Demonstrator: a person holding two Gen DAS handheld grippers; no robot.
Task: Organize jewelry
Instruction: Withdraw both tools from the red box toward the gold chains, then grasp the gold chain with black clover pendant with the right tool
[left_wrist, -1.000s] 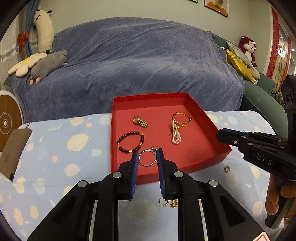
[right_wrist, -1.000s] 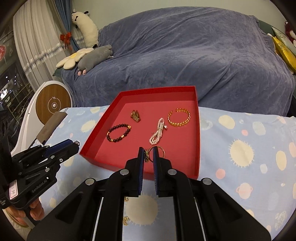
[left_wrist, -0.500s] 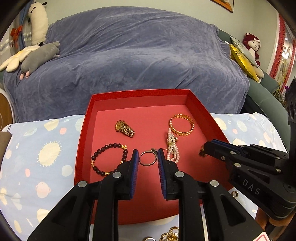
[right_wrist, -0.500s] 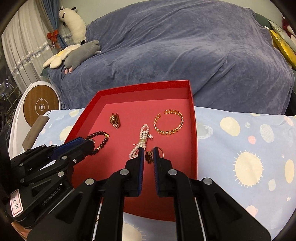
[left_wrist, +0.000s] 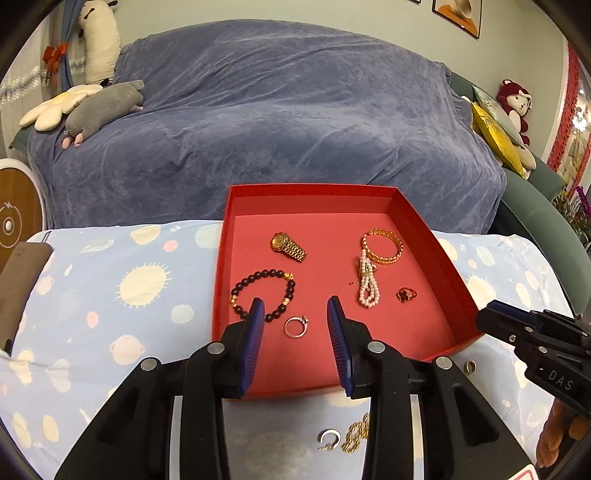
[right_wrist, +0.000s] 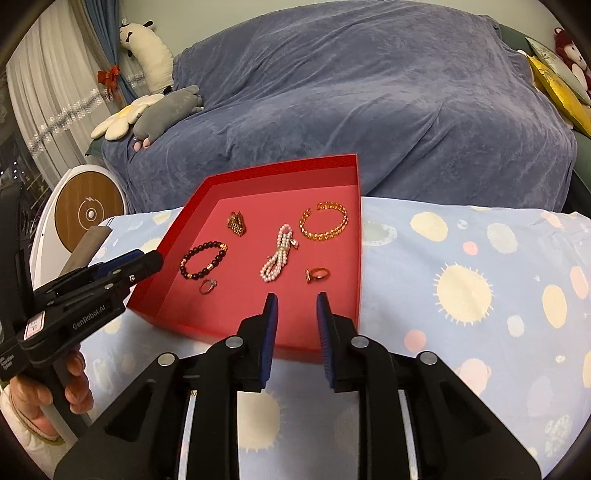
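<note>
A sofa (left_wrist: 295, 122) under a blue-grey cover fills the back, with soft toys (left_wrist: 85, 107) on its left end. In front of it lies a pale blue cloth (right_wrist: 480, 295) with suns and planets, spread over the table.

On the cloth sits a red tray (left_wrist: 439, 258), its far edge toward the sofa. It holds 6 pieces:
- a gold bangle (left_wrist: 383, 246) near the far right corner;
- a dark bead bracelet (left_wrist: 263, 293) by the left wall;
- a pearl strand (left_wrist: 368, 283) just in front of the bangle, its far end touching the bangle;
- a gold watch (left_wrist: 288, 246) toward the far left;
- a silver ring (left_wrist: 296, 326) near the front edge, just right of the bead bracelet;
- a gold ring with a red stone (left_wrist: 406, 294), right of the pearls.

The left gripper (left_wrist: 295, 325) hangs over the tray's front edge, its jaws parting. The silver ring lies on the tray floor between them, and neither blue pad touches it.

The right gripper (right_wrist: 295, 314) hangs over the tray's front right corner, jaws also parting and narrow, with nothing between them. The gold ring lies just beyond its tips.

On the cloth in front of the tray lie a gold chain (left_wrist: 356, 437) and a small silver hoop (left_wrist: 328, 439). Another small ring (left_wrist: 470, 366) lies off the front right corner.
</note>
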